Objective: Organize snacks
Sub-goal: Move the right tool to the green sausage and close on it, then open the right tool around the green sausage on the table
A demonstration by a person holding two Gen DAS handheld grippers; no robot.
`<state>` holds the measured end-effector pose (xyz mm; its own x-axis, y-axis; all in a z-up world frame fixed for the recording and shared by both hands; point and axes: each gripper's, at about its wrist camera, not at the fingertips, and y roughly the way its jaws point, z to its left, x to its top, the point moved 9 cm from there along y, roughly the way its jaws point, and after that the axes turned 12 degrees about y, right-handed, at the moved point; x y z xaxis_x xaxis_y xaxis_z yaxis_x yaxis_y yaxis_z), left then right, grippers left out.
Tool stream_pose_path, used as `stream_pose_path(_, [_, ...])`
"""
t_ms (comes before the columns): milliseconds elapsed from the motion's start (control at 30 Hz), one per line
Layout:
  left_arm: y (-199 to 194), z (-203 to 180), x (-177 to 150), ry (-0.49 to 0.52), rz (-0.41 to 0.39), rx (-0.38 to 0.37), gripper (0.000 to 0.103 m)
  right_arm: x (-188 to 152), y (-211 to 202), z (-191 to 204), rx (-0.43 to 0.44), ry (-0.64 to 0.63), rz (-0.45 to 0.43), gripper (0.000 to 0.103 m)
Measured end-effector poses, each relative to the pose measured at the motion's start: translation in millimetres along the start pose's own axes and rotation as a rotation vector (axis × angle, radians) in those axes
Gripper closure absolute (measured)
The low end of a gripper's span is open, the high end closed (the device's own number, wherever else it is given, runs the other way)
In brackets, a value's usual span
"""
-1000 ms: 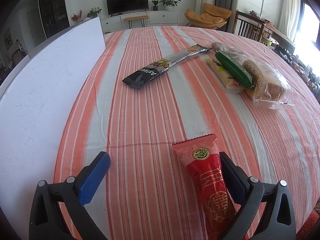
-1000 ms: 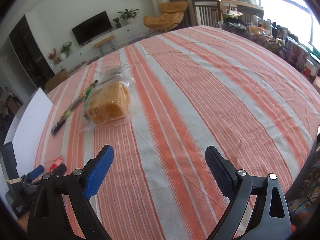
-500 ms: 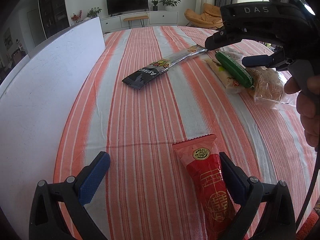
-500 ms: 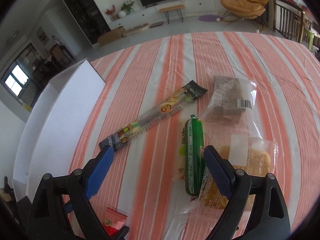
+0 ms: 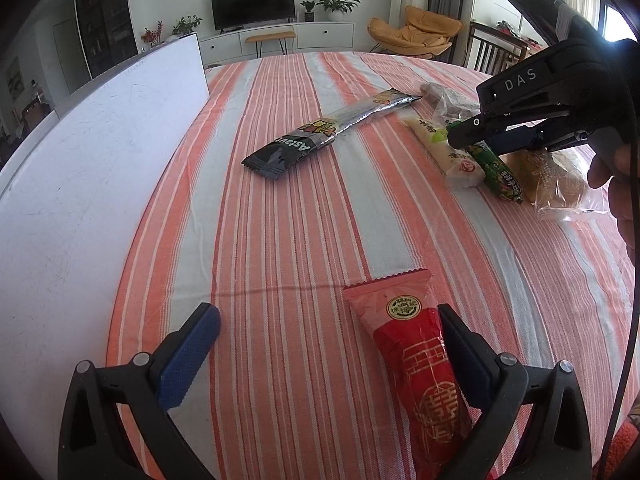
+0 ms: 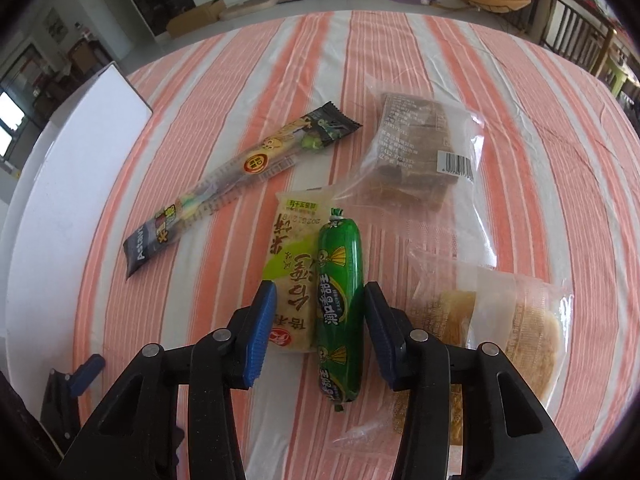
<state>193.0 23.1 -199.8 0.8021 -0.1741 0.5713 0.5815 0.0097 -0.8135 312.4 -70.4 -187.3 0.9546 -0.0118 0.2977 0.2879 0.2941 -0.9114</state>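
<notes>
Left tongs (image 5: 328,350) apart, right tongs (image 6: 320,320) closing around green sausage (image 6: 339,300), striped tablecloth (image 5: 280,208), living room

Right gripper (image 6: 320,322) jaws closing around green sausage (image 6: 340,300), rice-cake packet (image 6: 292,276) alongside.

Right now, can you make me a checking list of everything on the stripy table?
Surface: orange and white striped tablecloth; white board along one edge.
Job's things: green sausage, pale rice-cake pack, long dark snack bar, two clear bread bags, red packet.
Clutter: nothing seen.
Grippers: right gripper has just been closing, astride sausage and rice-cake pack, not pressing; left gripper open.
Cables: black cable.
Surroundings: television, orange chair.
</notes>
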Motion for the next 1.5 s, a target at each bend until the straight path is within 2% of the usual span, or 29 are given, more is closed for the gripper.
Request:
stream_pose_path(100, [-0.2, -0.2, 0.2, 0.001, 0.001, 0.001, 0.000, 2.5, -12.3, -20.8, 0.080, 0.092, -0.007, 0.058])
stream_pose_path(200, [0.4, -0.4, 0.7, 0.004, 0.001, 0.002, 0.000, -1.8, -19.1, -42.8, 0.048, 0.124, -0.006, 0.060])
stream_pose_path(267, [0.3, -0.4, 0.6, 0.003, 0.001, 0.002, 0.000, -5.8, -20.9, -44.5, 0.024, 0.096, -0.013, 0.062])
stream_pose_path(333, [0.3, -0.4, 0.6, 0.003, 0.001, 0.002, 0.000, -7.9, -21.8, -38.4, 0.024, 0.066, -0.034, 0.059])
stream_pose_path(433, [0.4, -0.7, 0.8, 0.003, 0.001, 0.001, 0.000, -14.3, -16.5, -14.9, 0.047, -0.014, -0.044, 0.059])
stream_pose_path(500, [0.3, -0.3, 0.5, 0.003, 0.001, 0.001, 0.000, -22.9, -7.2, -0.9, 0.021, -0.076, -0.029, 0.058])
stream_pose_path(533, [0.3, -0.3, 0.4, 0.003, 0.001, 0.001, 0.000, -23.1, -7.7, 1.4, 0.008, -0.083, -0.048, 0.060])
stream_pose_path(600, [0.3, -0.2, 0.4, 0.003, 0.001, 0.001, 0.000, -22.7, -9.7, -5.3, 0.025, -0.012, -0.044, 0.065])
stream_pose_path(633, [0.3, -0.2, 0.3, 0.003, 0.001, 0.001, 0.000, -23.4, -11.5, -12.1, 0.027, 0.027, -0.046, 0.079])
stream_pose_path(667, [0.4, -0.4, 0.5, 0.003, 0.001, 0.001, 0.000, -26.3, -13.6, -17.3, 0.040, 0.062, -0.042, 0.080])
stream_pose_path(767, [0.3, -0.1, 0.2, 0.003, 0.000, 0.001, 0.000, -49.5, -21.1, -18.9, 0.064, 0.083, -0.033, 0.080])
stream_pose_path(867, [0.3, -0.1, 0.2, 0.003, 0.000, 0.000, 0.000, -89.9, -31.5, -9.7, 0.097, 0.079, -0.004, 0.080])
stream_pose_path(933, [0.5, -0.4, 0.6, 0.002, 0.000, -0.001, 0.000, -121.8, -42.1, -4.5, 0.040, 0.037, -0.031, 0.079])
stream_pose_path(1033, [0.7, -0.8, 1.0, 0.002, 0.000, -0.002, 0.000, -165.2, -48.3, 0.4, -0.153, -0.075, -0.105, 0.079])
stream_pose_path(1167, [0.6, -0.9, 1.0, 0.003, 0.000, -0.001, 0.000, -184.1, -53.7, 9.5, -0.257, -0.130, -0.231, 0.078])
stream_pose_path(1300, [-0.3, -3.4, 0.2, 0.024, 0.000, -0.008, 0.000, -185.4, -57.1, 1.4, -0.216, -0.072, -0.295, 0.075])
stream_pose_path(1367, [-2.6, -5.1, -2.8, 0.039, 0.001, -0.017, 0.000, -188.4, -58.1, -3.5, -0.193, -0.039, -0.330, 0.066])
stream_pose_path(1433, [-4.9, -5.4, -7.1, 0.044, -0.001, -0.020, 0.000, -187.3, -58.3, -5.1, -0.159, -0.021, -0.331, 0.062])
stream_pose_path(1500, [-6.9, -6.1, -9.5, 0.042, 0.000, -0.019, 0.000, -187.8, -56.9, -0.8, -0.136, -0.042, -0.322, 0.050])
